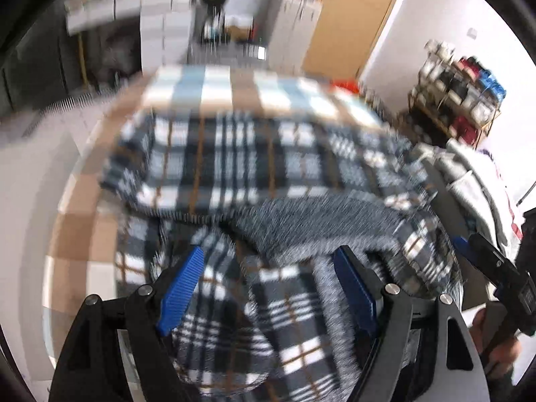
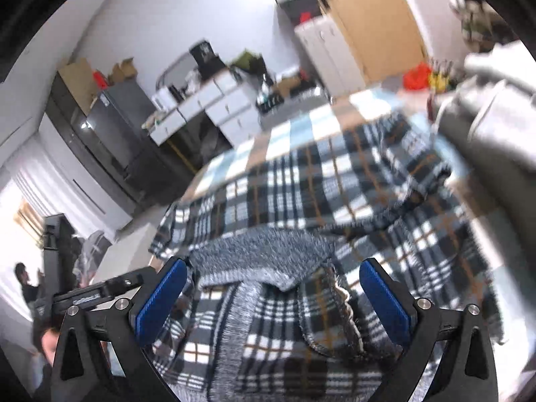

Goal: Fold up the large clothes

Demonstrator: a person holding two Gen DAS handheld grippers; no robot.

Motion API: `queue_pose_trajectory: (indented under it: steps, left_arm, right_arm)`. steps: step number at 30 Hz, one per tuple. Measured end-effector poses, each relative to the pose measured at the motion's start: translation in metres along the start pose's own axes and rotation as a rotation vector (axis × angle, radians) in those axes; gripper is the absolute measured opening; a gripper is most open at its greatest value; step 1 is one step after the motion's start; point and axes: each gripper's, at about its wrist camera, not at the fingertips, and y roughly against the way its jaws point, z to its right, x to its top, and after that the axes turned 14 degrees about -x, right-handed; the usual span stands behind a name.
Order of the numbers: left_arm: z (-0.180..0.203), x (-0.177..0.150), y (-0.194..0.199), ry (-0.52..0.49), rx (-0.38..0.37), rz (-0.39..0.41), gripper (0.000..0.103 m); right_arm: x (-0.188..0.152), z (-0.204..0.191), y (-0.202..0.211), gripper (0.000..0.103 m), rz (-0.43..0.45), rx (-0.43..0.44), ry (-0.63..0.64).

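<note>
- Two tongs, both spread, nothing pinched: left tongs (image 1: 264,288) and right tongs (image 2: 273,296) hover above the plaid garment (image 1: 234,154).
- Garment lies rumpled on the checked worktop (image 1: 214,83), grey lining turned out; a blind pinch may catch two layers.
- Folded grey pile (image 1: 469,181) nearby could snag.
</note>
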Motion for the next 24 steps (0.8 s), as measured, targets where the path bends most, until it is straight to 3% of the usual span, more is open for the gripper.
queue_pose_trajectory:
  steps: [4, 6, 9, 15, 24]
  left_arm:
    - [0.032, 0.0, 0.03, -0.132, 0.082, 0.195, 0.077]
    - [0.04, -0.004, 0.04, -0.185, 0.134, 0.279, 0.084]
    - [0.037, -0.015, 0.045, -0.226, 0.165, 0.337, 0.095]
    - [0.011, -0.022, 0.037, -0.194, 0.209, 0.293, 0.095]
    - [-0.003, -0.013, 0.026, -0.16, 0.204, 0.246, 0.095]
  right_arm:
    - [-0.013, -0.015, 0.042, 0.103, 0.204, -0.042, 0.051]
    - [-0.01, -0.016, 0.045, 0.103, 0.221, -0.028, 0.051]
    - [-0.012, -0.017, 0.05, 0.103, 0.253, -0.021, 0.078]
    - [-0.021, -0.028, 0.047, 0.103, 0.32, -0.059, 0.182]
    - [-0.02, -0.02, 0.036, 0.103, 0.285, -0.062, 0.185]
